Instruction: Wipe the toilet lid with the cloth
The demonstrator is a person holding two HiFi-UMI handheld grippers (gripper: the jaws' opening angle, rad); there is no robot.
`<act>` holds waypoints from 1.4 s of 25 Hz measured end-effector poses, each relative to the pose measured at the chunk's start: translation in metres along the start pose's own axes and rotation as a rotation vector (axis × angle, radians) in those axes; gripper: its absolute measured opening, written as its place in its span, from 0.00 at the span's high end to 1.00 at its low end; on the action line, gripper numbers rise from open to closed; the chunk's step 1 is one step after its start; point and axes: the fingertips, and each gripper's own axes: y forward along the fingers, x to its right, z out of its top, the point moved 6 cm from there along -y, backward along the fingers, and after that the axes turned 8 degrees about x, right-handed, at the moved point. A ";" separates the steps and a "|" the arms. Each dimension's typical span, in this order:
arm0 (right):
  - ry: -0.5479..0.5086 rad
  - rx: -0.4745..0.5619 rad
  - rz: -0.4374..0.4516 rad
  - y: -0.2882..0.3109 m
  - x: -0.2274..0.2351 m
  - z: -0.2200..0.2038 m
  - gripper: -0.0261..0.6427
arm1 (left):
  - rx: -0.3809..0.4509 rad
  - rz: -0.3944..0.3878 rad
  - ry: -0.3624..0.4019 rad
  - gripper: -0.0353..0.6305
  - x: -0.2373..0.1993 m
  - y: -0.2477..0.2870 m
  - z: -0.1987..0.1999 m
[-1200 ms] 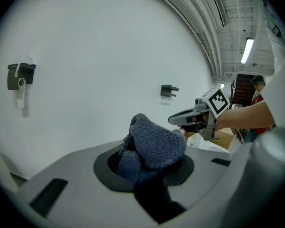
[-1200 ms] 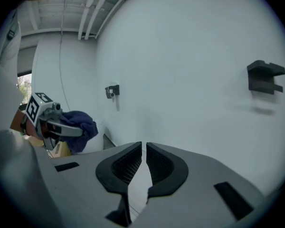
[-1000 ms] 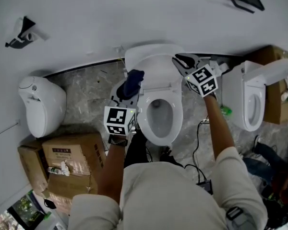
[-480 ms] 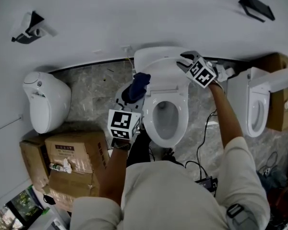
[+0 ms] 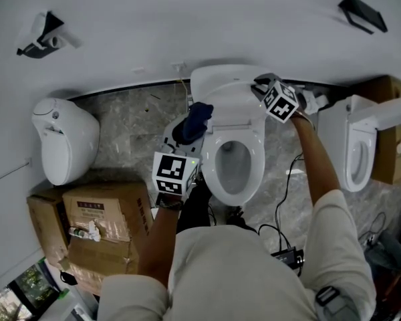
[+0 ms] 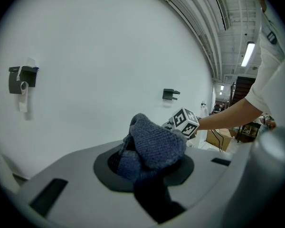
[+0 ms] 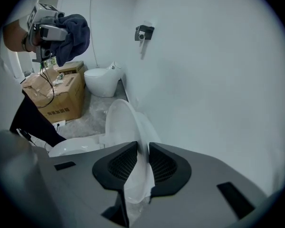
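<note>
White lid (image 7: 119, 120) edge, inside closing right tool (image 7: 142, 151)

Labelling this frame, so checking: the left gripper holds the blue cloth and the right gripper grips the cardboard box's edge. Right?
No: the jaws of the right gripper, which have just been closing, grip the edge of the raised toilet lid instead, as the right gripper view shows. The left gripper does hold the blue cloth.

Seemingly a sanitary-ware storeroom: three toilets (image 5: 234, 159) stand along one white wall (image 5: 187, 19), with cardboard boxes (image 5: 100, 226) beside them.
</note>
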 end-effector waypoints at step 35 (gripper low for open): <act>0.173 0.027 0.319 -0.106 -0.217 -0.044 0.74 | 0.010 -0.042 -0.008 0.80 0.085 -0.049 -0.022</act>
